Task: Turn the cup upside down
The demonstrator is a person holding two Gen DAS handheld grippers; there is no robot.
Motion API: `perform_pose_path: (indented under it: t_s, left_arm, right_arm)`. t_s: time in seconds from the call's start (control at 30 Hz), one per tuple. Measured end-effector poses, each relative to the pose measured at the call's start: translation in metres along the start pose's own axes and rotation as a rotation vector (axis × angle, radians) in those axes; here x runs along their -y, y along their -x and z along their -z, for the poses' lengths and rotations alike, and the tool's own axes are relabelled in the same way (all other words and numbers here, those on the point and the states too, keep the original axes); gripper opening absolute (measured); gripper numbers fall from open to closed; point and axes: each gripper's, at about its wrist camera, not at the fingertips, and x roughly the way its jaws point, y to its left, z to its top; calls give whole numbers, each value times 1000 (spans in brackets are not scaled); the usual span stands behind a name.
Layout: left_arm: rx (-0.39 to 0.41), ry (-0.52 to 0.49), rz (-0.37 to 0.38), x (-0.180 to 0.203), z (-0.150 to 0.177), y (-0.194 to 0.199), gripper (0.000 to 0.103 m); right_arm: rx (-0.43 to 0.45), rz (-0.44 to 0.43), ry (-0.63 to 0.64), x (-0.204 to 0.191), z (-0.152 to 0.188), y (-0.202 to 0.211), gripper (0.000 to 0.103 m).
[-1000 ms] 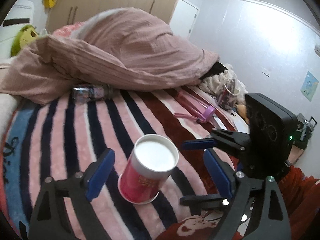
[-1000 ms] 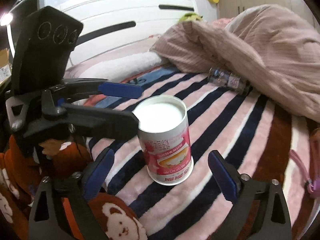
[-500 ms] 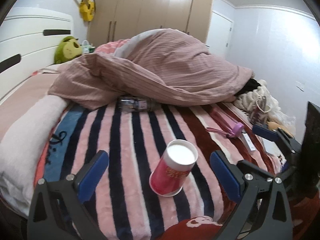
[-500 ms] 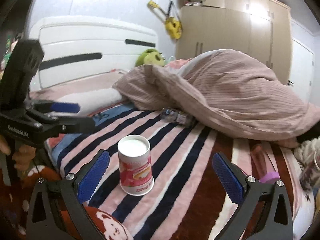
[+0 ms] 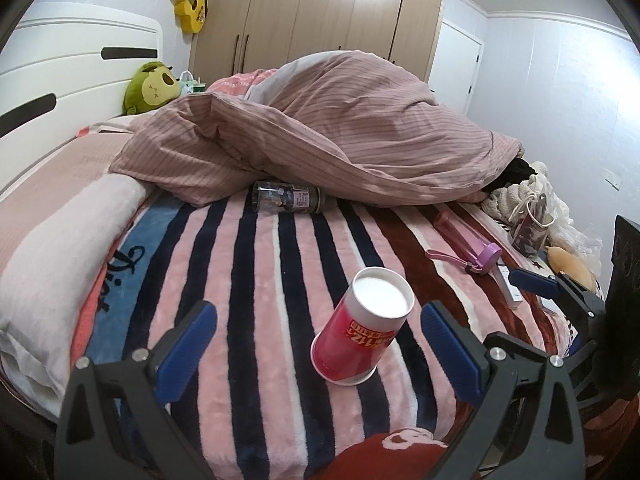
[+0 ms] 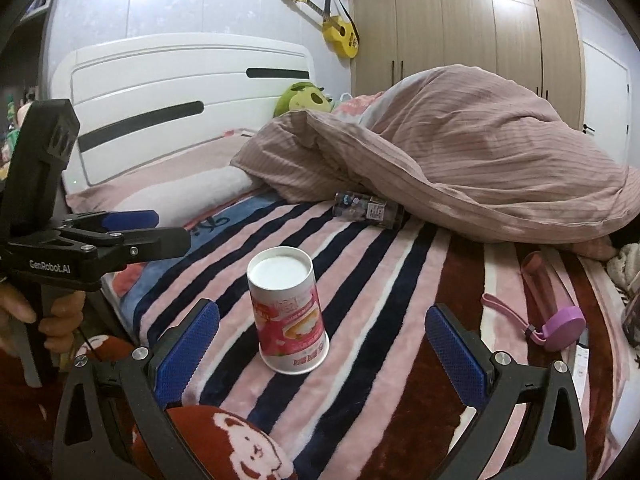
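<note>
A red and white paper cup (image 5: 362, 332) stands upside down on the striped blanket (image 5: 256, 280), its white base facing up. It also shows in the right wrist view (image 6: 288, 312). My left gripper (image 5: 318, 344) is open and empty, held back from the cup, which sits between and beyond its blue pads. My right gripper (image 6: 322, 342) is open and empty too, pulled back from the cup. The left gripper shows from the side in the right wrist view (image 6: 128, 226), and the right gripper shows at the right edge of the left wrist view (image 5: 560, 292).
A dark bottle (image 5: 288, 198) lies at the foot of a heaped pink duvet (image 5: 340, 136). A pink bottle with a purple cap (image 5: 470, 246) lies to the right. A white pillow roll (image 5: 60, 248) lies left. A headboard (image 6: 180, 96) and wardrobe (image 5: 320, 12) stand behind.
Both grippers have drawn back and up from the cup, which now looks smaller and farther away. The cup stays upside down in the same spot.
</note>
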Motion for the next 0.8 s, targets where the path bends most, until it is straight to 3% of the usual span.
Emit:
perform_pose_path:
  t_s: [0.8]
  left_arm:
    - [-2,0,5,4,0,0,101]
  right_arm:
    - [-40,-58,-44,7,-2,2,103]
